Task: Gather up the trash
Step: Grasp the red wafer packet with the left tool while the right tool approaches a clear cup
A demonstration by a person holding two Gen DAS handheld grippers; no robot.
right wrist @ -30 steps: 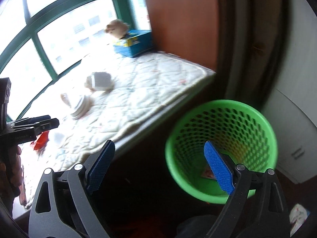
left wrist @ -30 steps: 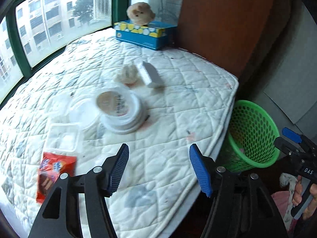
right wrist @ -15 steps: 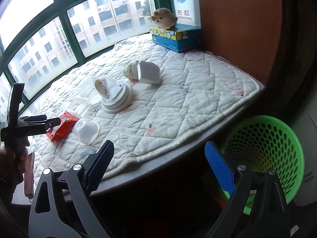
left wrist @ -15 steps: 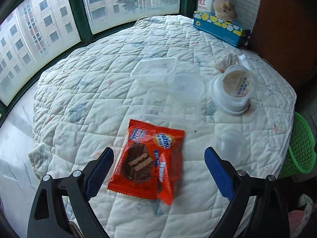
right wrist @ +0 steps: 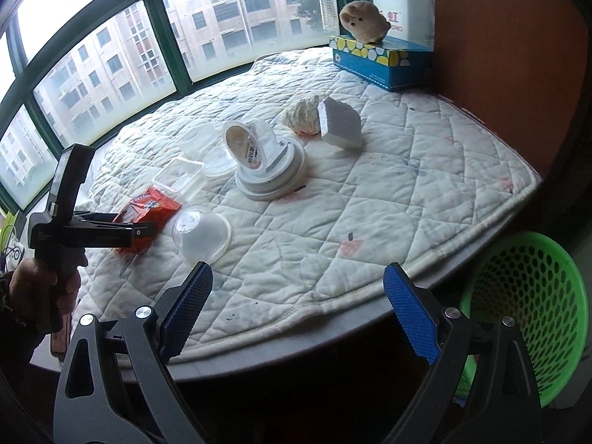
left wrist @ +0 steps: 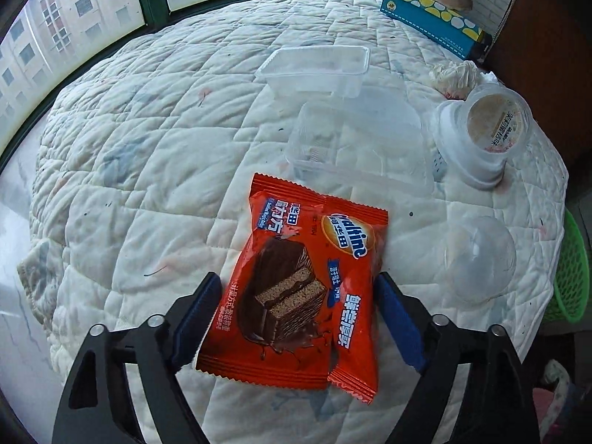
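Left claw (left wrist: 298, 318) spread, jaws just narrowing, straddling red snack wrapper (left wrist: 299, 288) near quilt's (left wrist: 148, 155) front edge, not yet pinching. I'd lower, squeeze across middle. Right claw (right wrist: 298, 314) released, empty.

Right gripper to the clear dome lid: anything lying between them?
Nothing: in the right wrist view only bare quilted mat separates the open right gripper from the clear dome lid.

On the quilt (left wrist: 148, 129), the snack packet (left wrist: 296, 288) lies before two trays (left wrist: 314, 70), dome lid (left wrist: 479, 255) to its right.
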